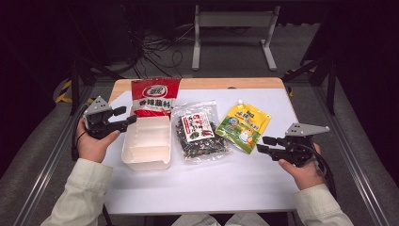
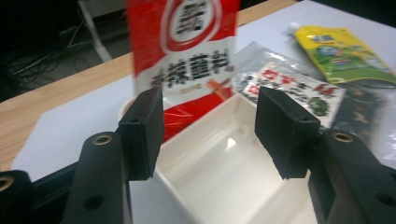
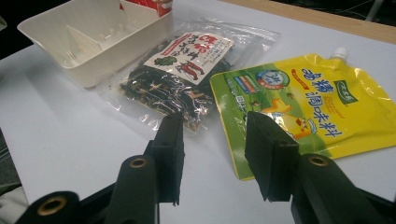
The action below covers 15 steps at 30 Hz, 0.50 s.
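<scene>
A red-and-white packet (image 1: 154,97) stands propped in the far end of a white divided tray (image 1: 147,143) at the table's left. My left gripper (image 1: 126,116) is open just left of the tray, nothing between its jaws; its own view looks over the tray (image 2: 224,172) at the red packet (image 2: 187,51). A clear bag of dark dried food (image 1: 200,132) lies beside the tray. A yellow spouted pouch (image 1: 243,125) lies to its right. My right gripper (image 1: 261,143) is open, right of the pouch (image 3: 308,102), with nothing held.
A white sheet (image 1: 207,183) covers the wooden table, whose far edge (image 1: 226,83) shows bare. A metal stand and cables lie on the floor behind. The near half of the sheet has free room.
</scene>
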Motion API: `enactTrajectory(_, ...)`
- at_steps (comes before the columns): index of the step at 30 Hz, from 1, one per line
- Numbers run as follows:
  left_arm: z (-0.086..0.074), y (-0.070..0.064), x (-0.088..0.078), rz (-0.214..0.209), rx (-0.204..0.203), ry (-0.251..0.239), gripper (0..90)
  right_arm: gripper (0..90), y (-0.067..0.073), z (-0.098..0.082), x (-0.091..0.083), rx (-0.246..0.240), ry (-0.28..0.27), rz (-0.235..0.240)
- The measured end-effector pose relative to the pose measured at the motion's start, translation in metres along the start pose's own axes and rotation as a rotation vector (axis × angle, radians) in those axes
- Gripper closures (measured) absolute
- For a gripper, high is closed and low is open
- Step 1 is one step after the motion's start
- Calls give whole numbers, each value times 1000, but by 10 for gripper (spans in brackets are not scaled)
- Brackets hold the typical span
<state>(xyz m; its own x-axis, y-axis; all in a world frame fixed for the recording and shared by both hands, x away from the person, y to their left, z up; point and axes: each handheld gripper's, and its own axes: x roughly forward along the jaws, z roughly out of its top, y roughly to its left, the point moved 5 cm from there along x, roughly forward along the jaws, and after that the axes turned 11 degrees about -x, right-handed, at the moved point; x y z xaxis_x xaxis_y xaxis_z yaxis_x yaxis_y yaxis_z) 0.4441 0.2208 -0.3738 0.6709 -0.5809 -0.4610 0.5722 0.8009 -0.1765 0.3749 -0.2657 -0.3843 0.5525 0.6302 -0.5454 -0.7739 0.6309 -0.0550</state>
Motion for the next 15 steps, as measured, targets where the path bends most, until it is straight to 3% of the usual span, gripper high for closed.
enactTrajectory(8,-11,-33,-23,-79,25,-26,430,551,-6,15,21,3,29,35)
enactTrajectory(15,-21,-41,-34,-95,20,-18,430,540,-10,36,50,-14,58,76)
